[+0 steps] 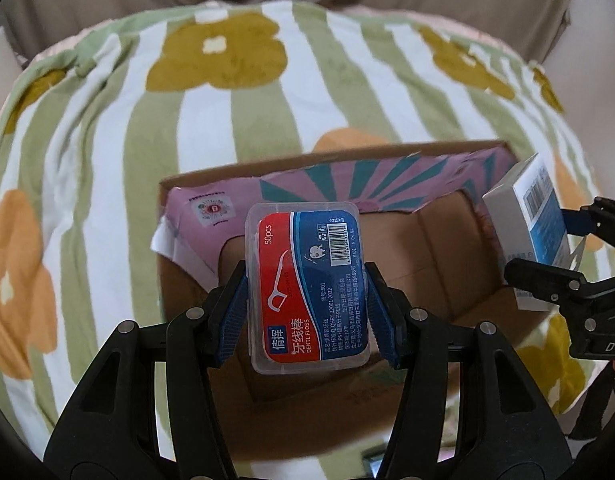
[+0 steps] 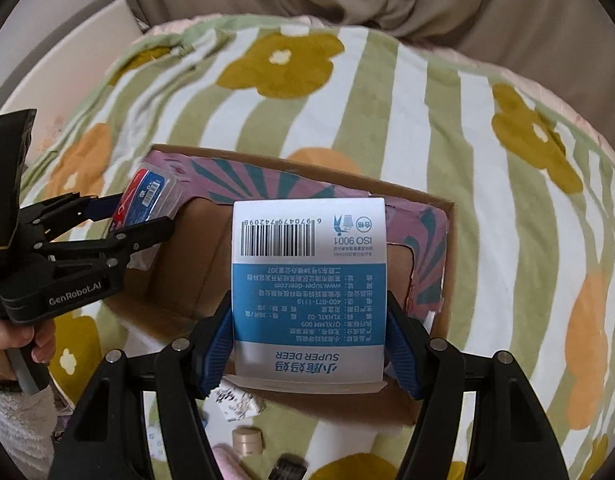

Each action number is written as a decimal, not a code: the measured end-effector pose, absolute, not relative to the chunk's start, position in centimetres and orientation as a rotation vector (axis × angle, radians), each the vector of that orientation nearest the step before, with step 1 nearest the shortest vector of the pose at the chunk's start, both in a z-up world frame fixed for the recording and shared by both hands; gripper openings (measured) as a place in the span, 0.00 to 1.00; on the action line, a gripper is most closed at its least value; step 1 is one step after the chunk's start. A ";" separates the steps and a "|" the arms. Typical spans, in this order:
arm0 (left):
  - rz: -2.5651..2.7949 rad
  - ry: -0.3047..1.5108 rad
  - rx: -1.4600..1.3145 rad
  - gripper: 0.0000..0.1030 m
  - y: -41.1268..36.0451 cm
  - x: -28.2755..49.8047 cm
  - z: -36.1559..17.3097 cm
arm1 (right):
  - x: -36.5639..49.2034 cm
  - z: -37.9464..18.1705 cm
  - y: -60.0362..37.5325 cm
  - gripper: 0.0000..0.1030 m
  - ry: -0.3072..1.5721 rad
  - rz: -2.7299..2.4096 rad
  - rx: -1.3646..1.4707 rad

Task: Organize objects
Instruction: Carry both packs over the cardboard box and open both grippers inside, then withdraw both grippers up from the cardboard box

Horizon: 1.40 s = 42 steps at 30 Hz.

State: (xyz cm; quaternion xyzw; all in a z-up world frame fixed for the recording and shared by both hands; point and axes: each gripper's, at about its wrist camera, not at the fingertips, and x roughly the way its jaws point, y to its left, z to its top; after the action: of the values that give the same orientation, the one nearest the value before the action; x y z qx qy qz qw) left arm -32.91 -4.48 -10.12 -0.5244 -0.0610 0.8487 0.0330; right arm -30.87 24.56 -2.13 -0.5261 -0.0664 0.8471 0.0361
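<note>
Cardboard box (image 1: 435,256) sits open on the striped floral blanket (image 1: 107,128). Left hand-held gripper (image 1: 307,312) clamps the dental floss case (image 1: 307,284) above it; right hand-held gripper (image 2: 309,344) clamps the blue-white carton (image 2: 309,280) over the same opening. Best to lower each well inside, against separate walls, before releasing, so neither lands on the other.

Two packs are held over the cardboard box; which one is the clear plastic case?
The dental floss case in the left tool: transparent with a red-and-blue label. The right tool holds an opaque white-and-blue carton.
</note>
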 end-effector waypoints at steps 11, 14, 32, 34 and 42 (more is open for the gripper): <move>2.548 -0.161 -1.746 0.50 -4.3 -35.1 -12.8 | -33.6 -5.7 25.6 0.61 -0.220 2.476 -1.726; 2.542 -0.153 -1.746 0.50 -4.2 -35.2 -12.7 | -33.7 -6.0 25.6 0.61 -0.242 2.465 -1.739; 2.678 -0.126 -1.634 1.00 -4.3 -32.6 -8.0 | -31.0 -4.1 26.2 0.99 -0.228 2.618 -1.577; 2.694 -0.126 -1.618 1.00 -4.3 -32.1 -7.4 | -30.8 -3.6 26.3 0.99 -0.209 2.618 -1.567; 2.711 -0.168 -1.595 1.00 -4.6 -30.2 -5.5 | -29.1 -1.4 25.9 0.99 -0.132 2.637 -1.509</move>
State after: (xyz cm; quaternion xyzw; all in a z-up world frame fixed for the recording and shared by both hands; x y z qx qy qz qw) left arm -30.17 -4.58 -5.47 -0.5062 -0.0533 0.8608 -0.0042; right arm -29.14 25.95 -1.44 -0.4954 -0.0434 0.8661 0.0502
